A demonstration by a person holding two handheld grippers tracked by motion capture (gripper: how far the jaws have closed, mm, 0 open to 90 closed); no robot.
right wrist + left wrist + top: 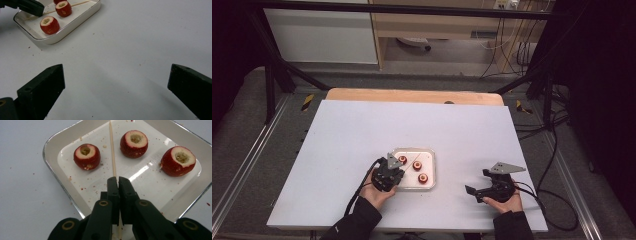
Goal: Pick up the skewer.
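A white rectangular tray (432, 169) (53, 142) holds three red cored fruits: one at the left (86, 156), one in the middle (134, 143), one at the right (178, 160). A thin wooden skewer (112, 150) lies across the tray between the left and middle fruits. My left gripper (396, 169) (118, 180) reaches over the tray's near left side, its jaws shut on the near end of the skewer. My right gripper (477, 181) (116, 75) rests low over the bare table to the right of the tray, jaws wide open with nothing between them.
The tray sits near the front middle of a white table top (362, 135). Crumbs are scattered on the tray floor and around it. In the right gripper view the tray (75, 23) lies at the upper left, with two fruits (49, 25) showing.
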